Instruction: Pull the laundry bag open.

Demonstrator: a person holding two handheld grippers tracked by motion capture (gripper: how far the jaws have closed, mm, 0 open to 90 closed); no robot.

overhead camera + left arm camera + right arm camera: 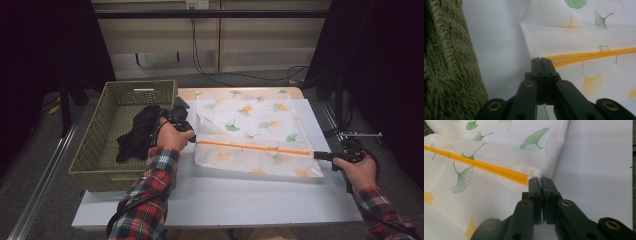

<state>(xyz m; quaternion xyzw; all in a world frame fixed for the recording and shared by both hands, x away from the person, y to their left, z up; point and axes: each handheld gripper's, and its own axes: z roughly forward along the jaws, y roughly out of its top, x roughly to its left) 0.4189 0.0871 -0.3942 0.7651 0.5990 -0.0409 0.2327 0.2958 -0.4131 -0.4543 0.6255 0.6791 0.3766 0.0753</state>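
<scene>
**Both tongs pinch a folded leaf-print cloth beside a woven basket**

A green woven basket (95, 150) stands at the left edge of the surface (235, 195), its left part hanging past that edge. Inside it lies a bundle of black cloth (137, 132), heaped against the basket's right wall and rising to about its rim; the rest of the basket floor is bare weave. A pale slot in the far wall looks like a handle opening, though the high view is too small to be sure.

The white cloth (250, 132) printed with green and yellow leaves lies spread over the middle and far part of the surface, reaching its far edge. Its near portion is folded over, and an orange stripe (255, 147) runs along that fold from left to right. No brand, label or readable writing shows on the basket or on either cloth.

The left tongs (192, 139) sit at the left end of the fold, just beside the basket's right wall. In the left gripper view the jaws are pressed together, with the cloth's edge (536, 53) caught at their tips where the orange stripe ends.

The right tongs (316, 155) sit at the right end of the fold, near the right edge of the surface. In the right gripper view the jaws are closed on the folded corner (536, 171), next to the end of the orange stripe (499, 171).
</scene>
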